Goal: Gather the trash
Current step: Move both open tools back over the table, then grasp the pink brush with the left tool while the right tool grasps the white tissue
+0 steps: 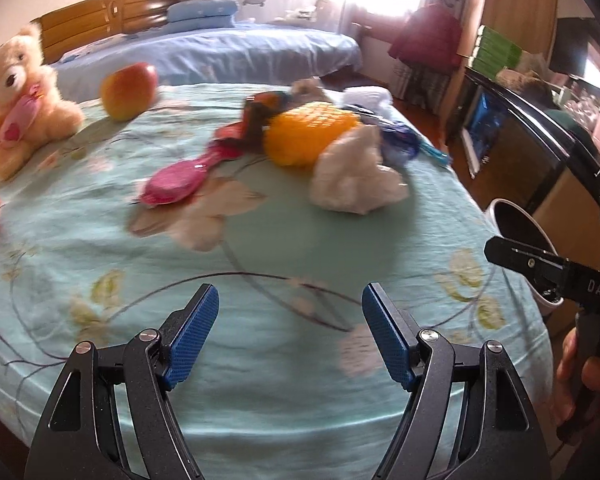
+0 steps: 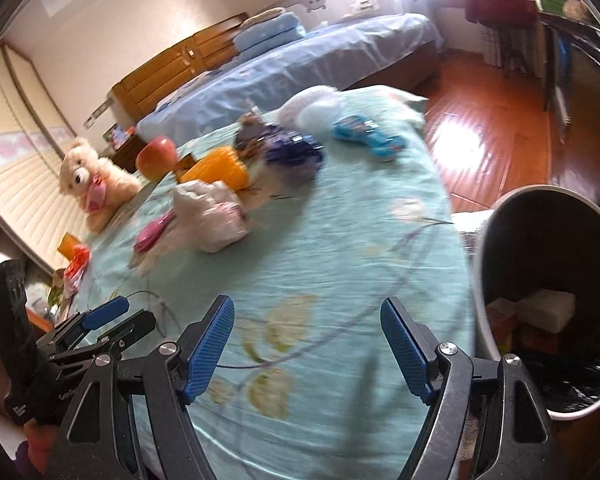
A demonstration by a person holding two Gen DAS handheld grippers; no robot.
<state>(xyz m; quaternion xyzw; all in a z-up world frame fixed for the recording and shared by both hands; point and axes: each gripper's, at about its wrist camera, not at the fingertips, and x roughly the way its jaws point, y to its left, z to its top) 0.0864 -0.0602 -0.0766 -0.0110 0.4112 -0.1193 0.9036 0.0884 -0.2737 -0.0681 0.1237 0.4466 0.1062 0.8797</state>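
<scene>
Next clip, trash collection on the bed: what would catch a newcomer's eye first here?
Probably the cluttered pile at the middle of the mint floral bedspread: a bright orange spiky ball with crumpled white paper in front of it and a pink hairbrush to its left. Next, the cream teddy bear and an apple at the far left edge. The bin stands off the bed's right side, already holding some scraps.
</scene>
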